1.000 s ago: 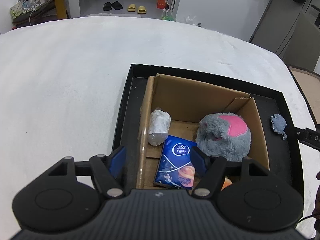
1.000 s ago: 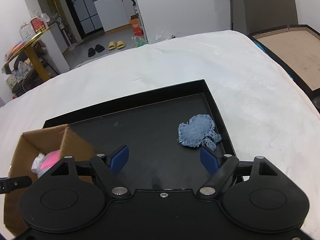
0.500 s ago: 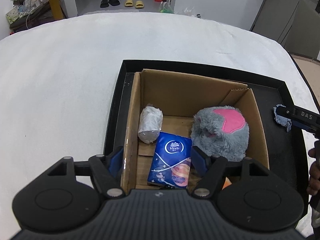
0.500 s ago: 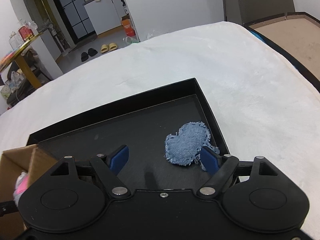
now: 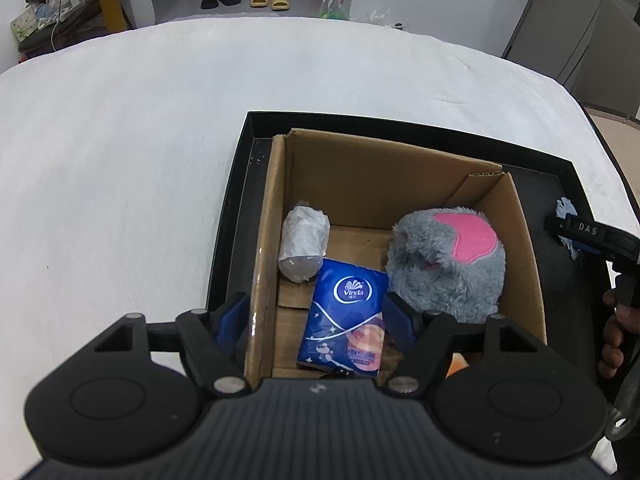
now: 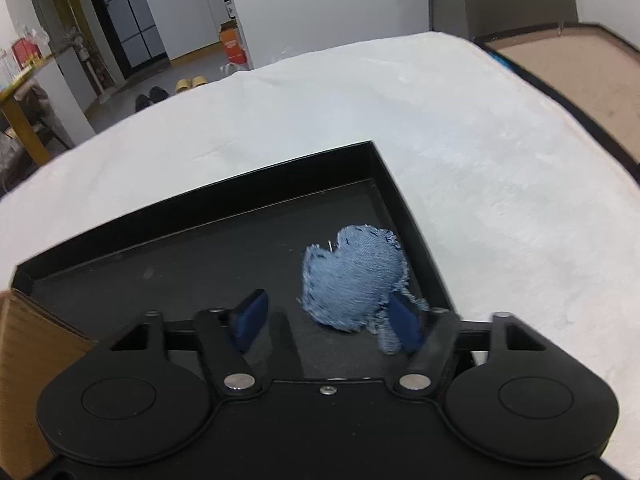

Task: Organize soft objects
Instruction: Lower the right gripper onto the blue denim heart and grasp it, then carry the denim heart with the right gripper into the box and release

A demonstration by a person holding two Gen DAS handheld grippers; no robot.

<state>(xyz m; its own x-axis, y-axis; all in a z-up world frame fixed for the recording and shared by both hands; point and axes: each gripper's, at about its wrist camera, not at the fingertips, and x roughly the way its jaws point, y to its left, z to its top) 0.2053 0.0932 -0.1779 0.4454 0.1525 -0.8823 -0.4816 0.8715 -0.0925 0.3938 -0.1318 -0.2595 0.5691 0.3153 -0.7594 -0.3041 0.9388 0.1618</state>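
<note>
A cardboard box (image 5: 400,172) stands in a black tray (image 5: 240,200). Inside lie a grey and pink plush toy (image 5: 448,264), a blue Vinda tissue pack (image 5: 346,316) and a white wrapped roll (image 5: 302,244). My left gripper (image 5: 316,318) is open and empty above the box's near left wall. A frayed blue denim patch (image 6: 352,276) lies on the tray floor (image 6: 200,256) near its right rim. My right gripper (image 6: 326,316) is open, low over the tray, with the patch just ahead of its right finger (image 6: 404,322). The patch also shows in the left wrist view (image 5: 566,212).
The tray sits on a wide white soft surface (image 5: 120,152). A corner of the box (image 6: 24,352) shows left of my right gripper. A brown framed board (image 6: 580,60) lies beyond the right edge. Slippers (image 5: 264,0) and furniture stand on the floor behind.
My right gripper has moved forward and down toward the denim patch, which now lies close between its fingers. My left gripper has shifted slightly over the box. Both stay open.
</note>
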